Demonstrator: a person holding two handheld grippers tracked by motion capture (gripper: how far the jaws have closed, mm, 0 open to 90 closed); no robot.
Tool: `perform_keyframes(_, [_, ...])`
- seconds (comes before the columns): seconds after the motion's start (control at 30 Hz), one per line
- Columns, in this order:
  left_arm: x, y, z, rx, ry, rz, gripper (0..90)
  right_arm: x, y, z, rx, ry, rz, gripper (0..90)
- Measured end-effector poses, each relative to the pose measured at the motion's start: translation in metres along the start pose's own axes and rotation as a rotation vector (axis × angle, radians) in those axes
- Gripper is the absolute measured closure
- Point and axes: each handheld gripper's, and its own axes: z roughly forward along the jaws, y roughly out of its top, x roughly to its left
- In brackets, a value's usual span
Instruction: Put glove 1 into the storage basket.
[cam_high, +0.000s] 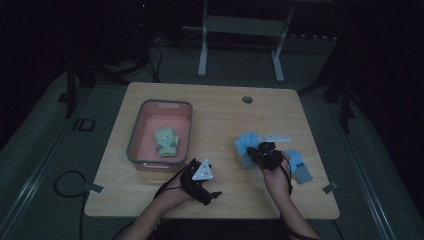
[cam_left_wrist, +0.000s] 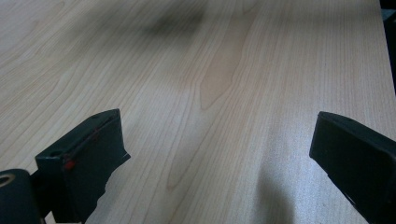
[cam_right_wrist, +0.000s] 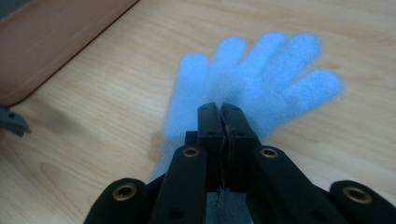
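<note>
A light blue glove (cam_right_wrist: 261, 79) lies flat on the wooden table (cam_high: 220, 115), fingers spread away from me. My right gripper (cam_right_wrist: 220, 108) is shut, its jaws pressed together over the glove's palm with fabric pinched between them. From above, that glove (cam_high: 245, 147) sits just left of the right gripper (cam_high: 260, 152). A second blue glove (cam_high: 301, 169) lies to the right of that hand. My left gripper (cam_left_wrist: 219, 154) is open over bare wood, nothing between its jaws; from above the left gripper (cam_high: 210, 194) is near the table's front edge.
A pink bin with a grey rim (cam_high: 134, 135) stands on the left half of the table and holds a yellow-green glove (cam_high: 166, 141). A round cable hole (cam_high: 247, 99) is near the far edge. A white frame (cam_high: 202, 55) stands behind the table.
</note>
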Motion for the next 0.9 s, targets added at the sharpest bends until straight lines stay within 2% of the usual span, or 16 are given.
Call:
perform_keyframes(0.17, [0.000, -0.002, 0.001, 0.009, 0.000, 0.003, 3.1, 0.003, -0.010, 0.011, 0.028, 0.013, 0.019, 87.5])
perform_keyframes(0.33, [-0.001, -0.001, 0.003, 0.021, 0.007, 0.019, 3.0, 0.003, -0.018, 0.021, 0.053, 0.003, 0.043, 87.4])
perform_keyframes(0.6, [0.000, -0.003, 0.003, 0.016, 0.002, 0.013, 3.0, 0.001, -0.033, 0.036, 0.092, -0.013, 0.082, 85.8])
perform_keyframes(0.73, [0.000, -0.004, 0.004, 0.014, -0.002, 0.005, 3.0, 0.001, -0.030, 0.031, 0.080, 0.007, 0.079, 79.8])
perform_keyframes(0.83, [0.000, -0.004, 0.004, 0.018, -0.003, 0.005, 3.0, -0.004, -0.024, 0.018, 0.058, 0.033, 0.053, 73.5])
perform_keyframes(0.9, [0.000, -0.005, 0.005, 0.016, -0.008, 0.002, 3.0, -0.010, -0.021, 0.008, 0.041, 0.042, 0.014, 71.7])
